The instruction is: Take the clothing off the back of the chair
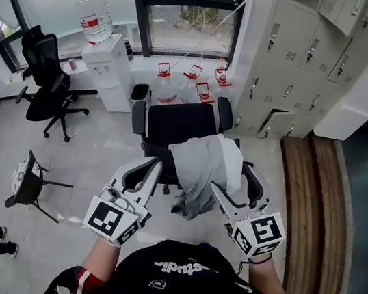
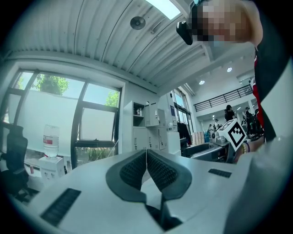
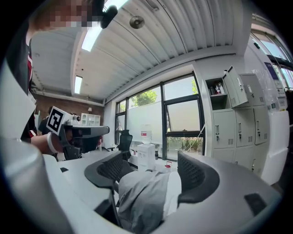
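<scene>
A grey and white garment (image 1: pixel 204 170) hangs over the back of a black office chair (image 1: pixel 174 122) just in front of me. My right gripper (image 1: pixel 232 179) stands open at the garment's right side; in the right gripper view the right gripper (image 3: pixel 151 161) has the bunched cloth (image 3: pixel 146 196) lying between its spread jaws, and the pads are not pressed together on it. My left gripper (image 1: pixel 152 167) is at the left of the chair back, beside the garment. In the left gripper view the left gripper (image 2: pixel 146 153) is shut, with nothing between its pads.
A second black office chair (image 1: pixel 45 86) stands at the far left, with a small tipped stool (image 1: pixel 26 183) nearer. A water dispenser (image 1: pixel 107 61) and red-handled jugs (image 1: pixel 194 82) stand under the window. Grey lockers (image 1: pixel 302 58) and a wooden platform (image 1: pixel 314 198) line the right.
</scene>
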`<state>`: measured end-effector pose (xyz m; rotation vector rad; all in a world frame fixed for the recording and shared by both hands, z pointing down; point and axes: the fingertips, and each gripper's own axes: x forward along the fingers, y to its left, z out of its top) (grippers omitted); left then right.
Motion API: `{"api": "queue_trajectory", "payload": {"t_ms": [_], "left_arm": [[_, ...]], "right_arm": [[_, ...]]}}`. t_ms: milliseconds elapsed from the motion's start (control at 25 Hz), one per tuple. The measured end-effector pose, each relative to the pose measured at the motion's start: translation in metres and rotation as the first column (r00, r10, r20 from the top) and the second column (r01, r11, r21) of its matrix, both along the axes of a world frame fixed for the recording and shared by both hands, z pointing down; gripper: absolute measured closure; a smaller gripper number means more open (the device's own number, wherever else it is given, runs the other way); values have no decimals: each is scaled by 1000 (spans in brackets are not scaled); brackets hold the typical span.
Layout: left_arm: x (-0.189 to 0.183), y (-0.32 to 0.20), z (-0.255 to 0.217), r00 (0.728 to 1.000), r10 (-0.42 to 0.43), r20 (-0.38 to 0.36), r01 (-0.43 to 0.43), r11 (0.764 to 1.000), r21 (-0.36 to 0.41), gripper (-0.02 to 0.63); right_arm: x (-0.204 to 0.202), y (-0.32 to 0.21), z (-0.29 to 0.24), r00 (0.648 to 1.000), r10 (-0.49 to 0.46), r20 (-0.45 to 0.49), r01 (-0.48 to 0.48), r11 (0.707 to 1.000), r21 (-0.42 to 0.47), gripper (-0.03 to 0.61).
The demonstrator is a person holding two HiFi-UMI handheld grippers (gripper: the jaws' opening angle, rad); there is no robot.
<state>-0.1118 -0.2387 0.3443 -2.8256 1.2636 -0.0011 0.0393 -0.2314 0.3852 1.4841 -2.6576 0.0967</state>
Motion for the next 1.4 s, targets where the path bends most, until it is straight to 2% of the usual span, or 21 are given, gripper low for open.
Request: {"api": "queue_trajectory", "payload": {"t_ms": [160,240,600,840,1120,1320,1400], "left_arm": [[-1,-1,2,1000,14,0,-14,1000,-2,589],[-2,-2,4,1000,15,3,-15,1000,-5,589],[-19,-10,8,1000,3,-9,-3,1000,-26,589],[-26,-20,16,1000,-14,-11,13,999,-45,589],[-26,-34,16,1000,-16,-15,16,998,-53,589],[-25,-41,23,1000,-7,-20,6,998,-62,589],[-25,-43,24,1000,-2,-26,0,998,-63,589]], "right_arm": [[0,-12,19,1000,22,-7,-23,999,-48,138],[-1,-19,29,1000,27,-16,-28,997,-69,132],[-5,-59,74,993,81,-84,-93,984,-151,114],[-21,-68,103,994,42,-105,-65,973,-224,92],[-50,-70,111,983,-14,-182,-28,973,-228,80],[-54,-71,114,987,-11,-159,-27,972,-231,82],[-59,-68,115,988,-22,-152,-14,972,-236,117]]}}
